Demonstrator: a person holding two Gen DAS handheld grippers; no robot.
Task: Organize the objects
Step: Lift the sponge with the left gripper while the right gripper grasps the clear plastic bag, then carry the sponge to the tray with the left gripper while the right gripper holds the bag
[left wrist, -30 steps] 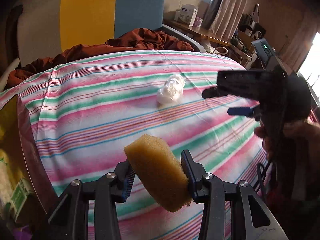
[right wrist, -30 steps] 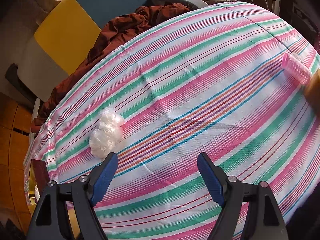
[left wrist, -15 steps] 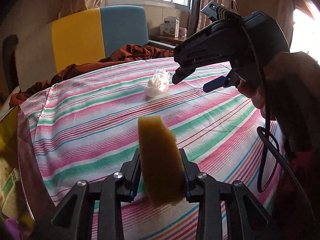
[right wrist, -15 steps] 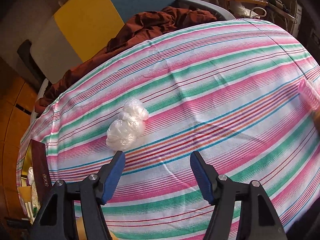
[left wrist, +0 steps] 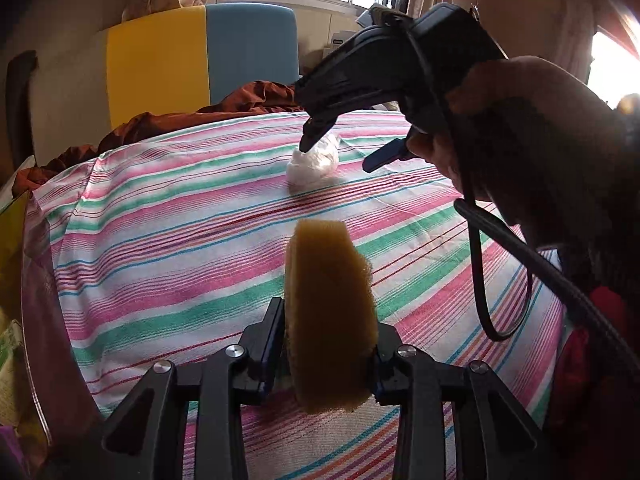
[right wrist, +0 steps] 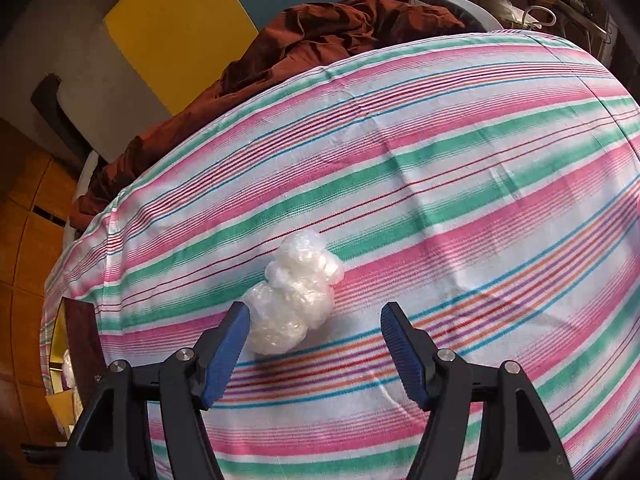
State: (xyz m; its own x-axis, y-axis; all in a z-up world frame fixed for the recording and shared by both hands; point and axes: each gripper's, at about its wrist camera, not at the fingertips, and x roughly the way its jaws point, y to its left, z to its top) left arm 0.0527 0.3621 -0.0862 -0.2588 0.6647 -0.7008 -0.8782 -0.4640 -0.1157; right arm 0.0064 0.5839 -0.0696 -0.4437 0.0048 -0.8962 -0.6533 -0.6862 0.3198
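A yellow-brown sponge (left wrist: 328,320) stands on edge between the fingers of my left gripper (left wrist: 328,330). The pads press on both its sides while the jaws are opening slightly, and it hangs above the striped tablecloth (left wrist: 180,220). A crumpled wad of clear plastic wrap (right wrist: 296,304) lies on the cloth (right wrist: 460,168). My right gripper (right wrist: 315,314) hovers open over the wad, whose lower end lies just past the left fingertip. In the left wrist view the right gripper (left wrist: 336,156) points down at the wad (left wrist: 316,164).
A person's hand (left wrist: 500,120) holds the right gripper, with a black cable (left wrist: 480,260) looping below it. A brown cloth (right wrist: 320,40) lies bunched at the table's far edge, before a yellow and blue chair (left wrist: 200,56). A carton (left wrist: 16,280) stands past the left edge.
The right gripper narrowed and moved left over the plastic wad, which now sits just ahead of its fingers. The sponge turned upright in the left gripper. The pink roller left the right view.
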